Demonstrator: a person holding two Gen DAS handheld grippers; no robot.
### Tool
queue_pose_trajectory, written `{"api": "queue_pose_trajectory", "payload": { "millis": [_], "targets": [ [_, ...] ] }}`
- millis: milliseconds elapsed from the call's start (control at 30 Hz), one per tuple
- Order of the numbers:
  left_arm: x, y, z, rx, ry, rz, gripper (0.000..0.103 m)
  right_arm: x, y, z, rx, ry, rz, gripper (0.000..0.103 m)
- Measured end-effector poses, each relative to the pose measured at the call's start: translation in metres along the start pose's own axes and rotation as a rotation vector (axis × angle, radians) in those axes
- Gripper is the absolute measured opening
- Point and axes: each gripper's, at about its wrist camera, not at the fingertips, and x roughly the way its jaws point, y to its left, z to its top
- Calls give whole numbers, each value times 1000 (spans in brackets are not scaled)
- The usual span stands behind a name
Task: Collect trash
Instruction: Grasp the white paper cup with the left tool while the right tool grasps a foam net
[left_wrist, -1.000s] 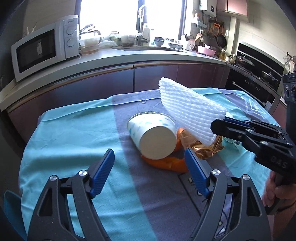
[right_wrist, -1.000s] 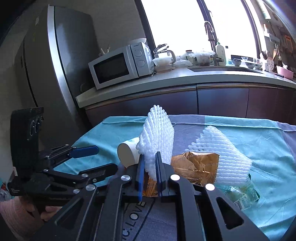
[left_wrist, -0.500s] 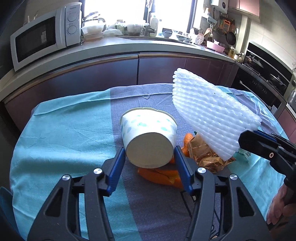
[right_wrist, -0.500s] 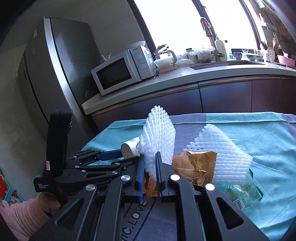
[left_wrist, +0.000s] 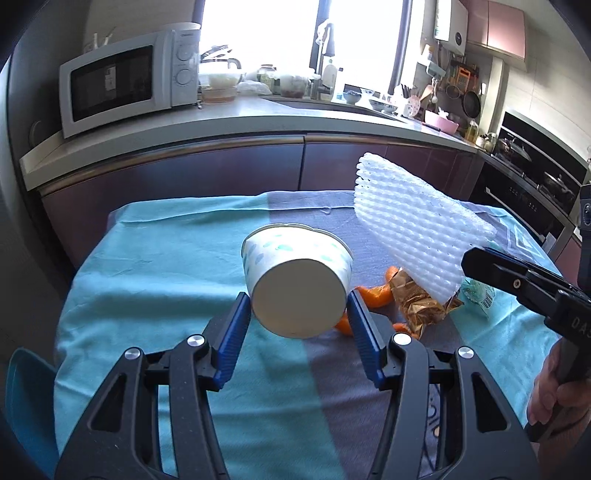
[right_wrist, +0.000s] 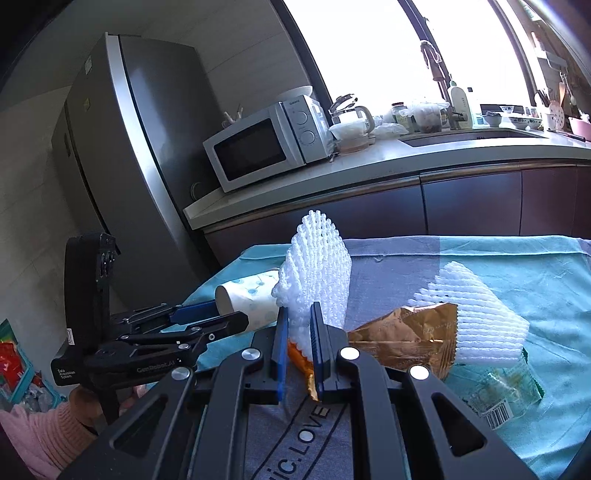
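The left gripper (left_wrist: 298, 326) had closed from wide onto the white paper cup with teal dots (left_wrist: 295, 282), now raised off the teal-and-grey cloth (left_wrist: 155, 277). The right gripper (right_wrist: 298, 345) stayed clamped on white foam netting (right_wrist: 314, 273). Both seemed ready for binning.

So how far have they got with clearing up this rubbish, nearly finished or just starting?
Early on, it seems; no bin shows, nothing looks put away. In hand: the left claw grips the paper cup, lifted off the cloth, and the right claw pinches a white foam net. Left on the table: another foam net, a gold wrapper, orange peel and a clear packet.
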Motion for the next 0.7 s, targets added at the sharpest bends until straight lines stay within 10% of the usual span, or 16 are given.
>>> {"api": "queue_pose_trajectory", "payload": {
  "millis": [700],
  "targets": [
    [-109,100,-62,-209,-76,75,54,45,99,-10,-86,126,260,10]
  ]
}}
